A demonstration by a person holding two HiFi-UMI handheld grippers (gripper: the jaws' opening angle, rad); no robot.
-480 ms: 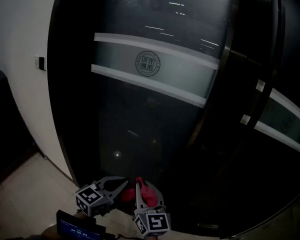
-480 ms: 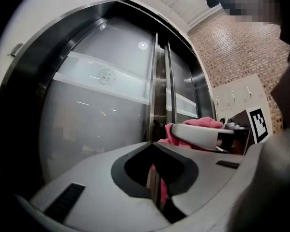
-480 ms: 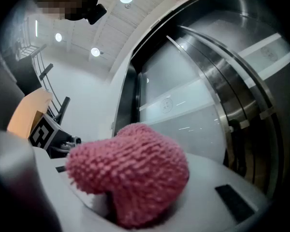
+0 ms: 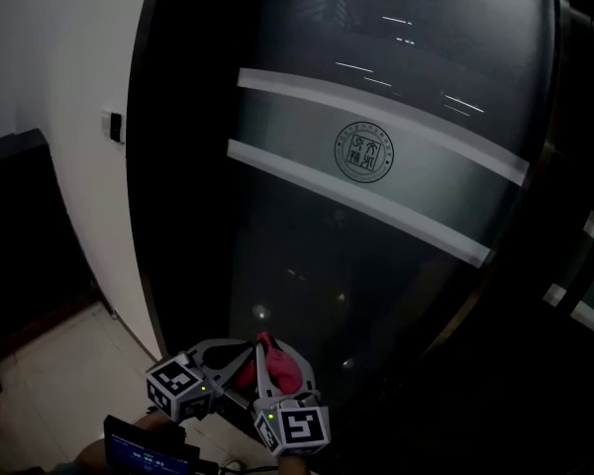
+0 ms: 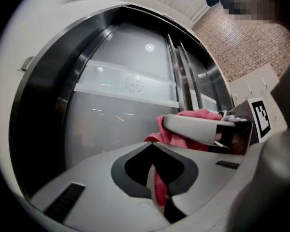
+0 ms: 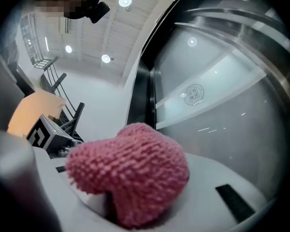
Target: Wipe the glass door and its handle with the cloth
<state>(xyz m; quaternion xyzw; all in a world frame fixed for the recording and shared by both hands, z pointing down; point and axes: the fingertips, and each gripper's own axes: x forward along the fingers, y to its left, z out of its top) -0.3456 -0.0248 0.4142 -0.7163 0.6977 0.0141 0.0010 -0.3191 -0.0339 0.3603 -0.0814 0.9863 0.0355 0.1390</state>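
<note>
The dark glass door (image 4: 376, 265) fills the head view, crossed by a frosted band (image 4: 307, 127) with a round seal (image 4: 363, 152). A long dark bar (image 4: 523, 228) runs down its right edge. Low in front of the glass, both grippers meet at a pink cloth (image 4: 285, 369). My right gripper (image 4: 277, 359) is shut on the bunched cloth (image 6: 135, 168), which hides its jaw tips (image 6: 130, 178). My left gripper (image 4: 246, 349) points at the same cloth from the left; its jaws (image 5: 152, 146) are closed, with a pink strip (image 5: 159, 190) of cloth between them.
A white wall (image 4: 69, 166) with a small switch plate (image 4: 114, 127) stands left of the door frame. Pale floor tiles (image 4: 59, 384) lie below. A small lit screen (image 4: 144, 448) sits at the bottom edge. A second glass panel (image 4: 584, 265) adjoins on the right.
The view has swung so the door and its seal sit further right. Both grippers stay together on the cloth, shifted slightly left and up.
</note>
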